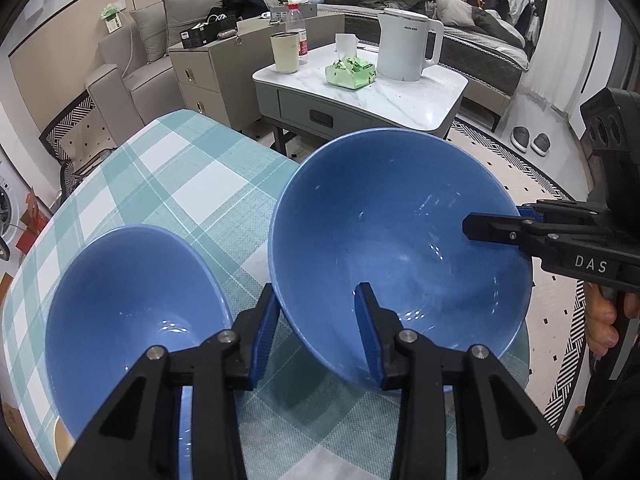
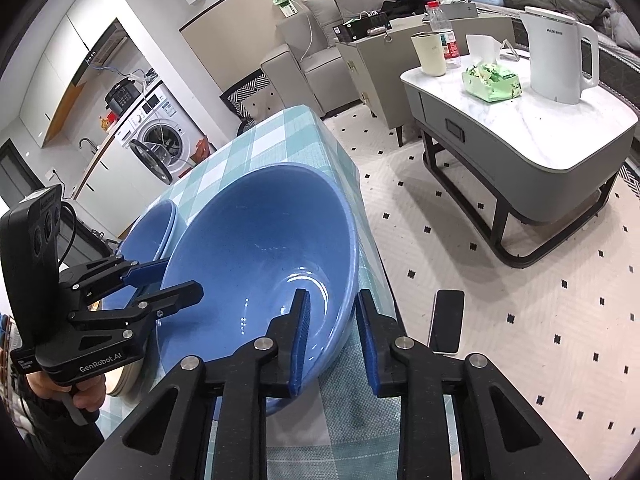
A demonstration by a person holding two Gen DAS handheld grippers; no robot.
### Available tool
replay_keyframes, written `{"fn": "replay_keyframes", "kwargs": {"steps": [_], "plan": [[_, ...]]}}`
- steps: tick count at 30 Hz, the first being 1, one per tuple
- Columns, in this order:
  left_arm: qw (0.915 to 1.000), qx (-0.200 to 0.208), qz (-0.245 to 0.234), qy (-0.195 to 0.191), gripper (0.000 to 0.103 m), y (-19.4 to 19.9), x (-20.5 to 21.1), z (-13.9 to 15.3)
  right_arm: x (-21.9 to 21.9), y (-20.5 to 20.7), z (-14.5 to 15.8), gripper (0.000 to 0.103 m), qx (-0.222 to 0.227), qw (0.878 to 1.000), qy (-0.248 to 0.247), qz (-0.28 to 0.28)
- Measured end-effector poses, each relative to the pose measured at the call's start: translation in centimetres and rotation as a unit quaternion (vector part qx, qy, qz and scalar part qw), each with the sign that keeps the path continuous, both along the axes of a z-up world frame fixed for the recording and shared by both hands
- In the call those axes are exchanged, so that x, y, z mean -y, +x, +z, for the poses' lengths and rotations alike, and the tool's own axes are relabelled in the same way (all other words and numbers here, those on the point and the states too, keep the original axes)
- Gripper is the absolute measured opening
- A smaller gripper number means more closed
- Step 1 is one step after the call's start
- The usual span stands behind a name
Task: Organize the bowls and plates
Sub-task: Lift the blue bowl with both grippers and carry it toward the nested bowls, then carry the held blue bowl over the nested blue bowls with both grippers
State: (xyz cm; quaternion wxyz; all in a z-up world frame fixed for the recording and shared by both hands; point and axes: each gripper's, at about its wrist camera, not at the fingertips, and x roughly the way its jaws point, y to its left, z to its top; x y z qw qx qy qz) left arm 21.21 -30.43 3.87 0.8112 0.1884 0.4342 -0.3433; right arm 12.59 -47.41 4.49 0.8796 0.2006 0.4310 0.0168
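A large blue bowl [image 1: 400,240] stands on the teal checked tablecloth [image 1: 180,184] near the table's right edge. A second blue bowl [image 1: 128,300] stands to its left. My left gripper [image 1: 316,328] is open and straddles the large bowl's near rim, one finger inside, one outside. My right gripper [image 2: 332,332] is open and straddles the same bowl's [image 2: 260,264] rim on its right side. The right gripper also shows in the left wrist view [image 1: 496,224], and the left gripper shows in the right wrist view [image 2: 168,280]. The second bowl [image 2: 148,236] lies behind it.
A white coffee table [image 2: 540,128] with a kettle [image 2: 560,56], tissue pack [image 2: 492,80], cup and bottle stands beyond the table edge. A phone [image 2: 446,322] lies on the dotted rug. A sofa [image 1: 132,76] and a washing machine [image 2: 160,136] stand further back.
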Motion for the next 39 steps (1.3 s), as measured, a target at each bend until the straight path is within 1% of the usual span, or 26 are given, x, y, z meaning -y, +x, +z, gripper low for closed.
{"fn": "replay_keyframes", "kwargs": {"steps": [17,27,39], "plan": [[0.9996,0.013,0.009,-0.022,0.036,-0.5,-1.3,1.3,-0.5,-0.6,1.4,0.021,0.023,1.0,-0.006,0.001],[0.9988,0.03,0.012,-0.036,0.036,-1.2,-2.3,2.8,-1.1,-1.0,2.6,0.021,0.043,0.999,-0.009,0.0],[0.9972,0.051,0.013,-0.053,0.036,-1.8,-2.7,4.9,-1.4,-2.0,5.3,0.021,0.07,0.997,-0.018,-0.009]]}}
